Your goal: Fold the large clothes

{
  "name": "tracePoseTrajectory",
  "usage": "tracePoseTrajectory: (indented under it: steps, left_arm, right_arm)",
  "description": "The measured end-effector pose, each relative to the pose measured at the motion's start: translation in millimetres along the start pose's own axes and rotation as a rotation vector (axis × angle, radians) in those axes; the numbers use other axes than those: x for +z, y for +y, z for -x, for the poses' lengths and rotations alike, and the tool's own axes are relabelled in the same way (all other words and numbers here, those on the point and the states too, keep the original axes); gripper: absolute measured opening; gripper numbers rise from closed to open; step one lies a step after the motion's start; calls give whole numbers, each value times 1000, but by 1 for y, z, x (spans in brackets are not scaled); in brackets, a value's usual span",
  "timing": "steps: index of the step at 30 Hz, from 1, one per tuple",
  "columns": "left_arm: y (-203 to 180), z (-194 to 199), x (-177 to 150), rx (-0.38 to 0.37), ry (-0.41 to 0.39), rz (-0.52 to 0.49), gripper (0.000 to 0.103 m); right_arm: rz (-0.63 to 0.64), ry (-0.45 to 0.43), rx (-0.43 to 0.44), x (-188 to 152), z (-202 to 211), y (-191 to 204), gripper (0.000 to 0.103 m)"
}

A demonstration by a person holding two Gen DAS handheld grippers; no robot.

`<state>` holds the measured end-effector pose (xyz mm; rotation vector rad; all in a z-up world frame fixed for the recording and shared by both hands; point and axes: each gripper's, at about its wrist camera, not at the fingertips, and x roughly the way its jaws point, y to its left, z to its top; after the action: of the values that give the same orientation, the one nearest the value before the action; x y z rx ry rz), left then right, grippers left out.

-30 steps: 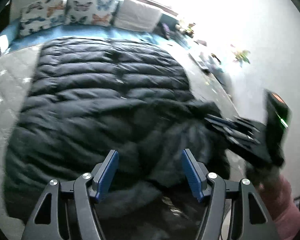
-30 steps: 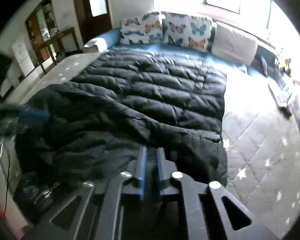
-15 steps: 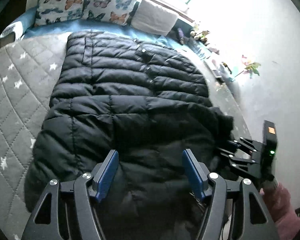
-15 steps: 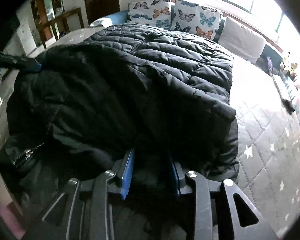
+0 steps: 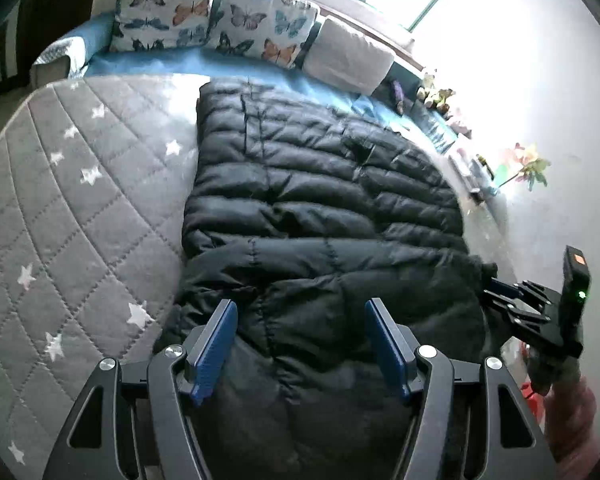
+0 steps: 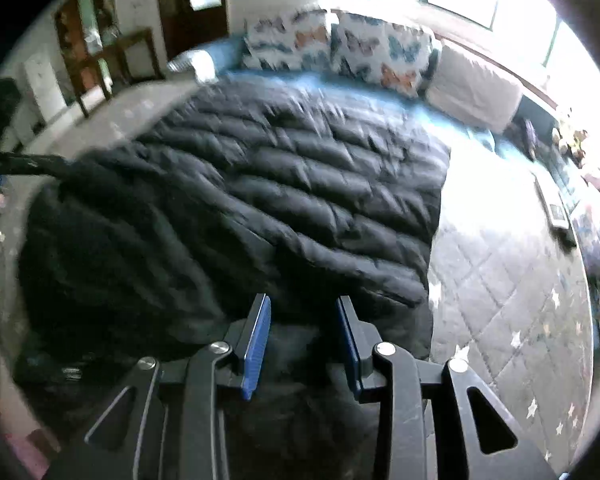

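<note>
A large black quilted down coat (image 5: pixel 320 208) lies lengthwise on a grey quilted bed cover (image 5: pixel 80 200), its near end folded over in a thick bundle. My left gripper (image 5: pixel 302 312) is open, its blue pads just above the near fold. My right gripper (image 6: pixel 302 308) is open over the coat's (image 6: pixel 280 200) near right end, with dark fabric between and below its pads. The right gripper also shows in the left wrist view (image 5: pixel 504 292) at the coat's right edge.
Butterfly cushions (image 5: pixel 220 24) and a white cushion (image 5: pixel 348 60) line the bed's far end. Small toys and clutter (image 5: pixel 460 128) sit along the bright right side. A wooden shelf (image 6: pixel 96 52) and door stand far left. Grey cover (image 6: pixel 508 288) lies to the coat's right.
The right gripper went from shut to open, releasing the coat. The left gripper stayed open and rose, showing more of the bed. The coat's near end now lies folded over.
</note>
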<state>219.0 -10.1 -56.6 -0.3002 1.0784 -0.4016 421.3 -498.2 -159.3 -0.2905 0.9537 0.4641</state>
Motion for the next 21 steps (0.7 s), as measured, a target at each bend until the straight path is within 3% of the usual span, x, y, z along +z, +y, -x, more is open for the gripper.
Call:
tracePoseTrajectory:
  steps: [7, 10, 13, 18, 21]
  left_arm:
    - [-8, -26, -17, 70, -9, -79, 73]
    - [-21, -29, -26, 150, -23, -153, 75]
    - [-31, -17, -27, 186, -13, -132, 75]
    - [-44, 34, -45, 114, -62, -121, 75]
    - [-52, 54, -71, 45, -25, -89, 75]
  right_arm:
    - [8, -41, 7, -20, -15, -1, 36]
    - [11, -41, 4, -21, -13, -1, 36]
    - [17, -50, -13, -20, -4, -1, 37]
    - [69, -106, -61, -27, 41, 17, 37]
    - [133, -124, -70, -39, 63, 31, 44]
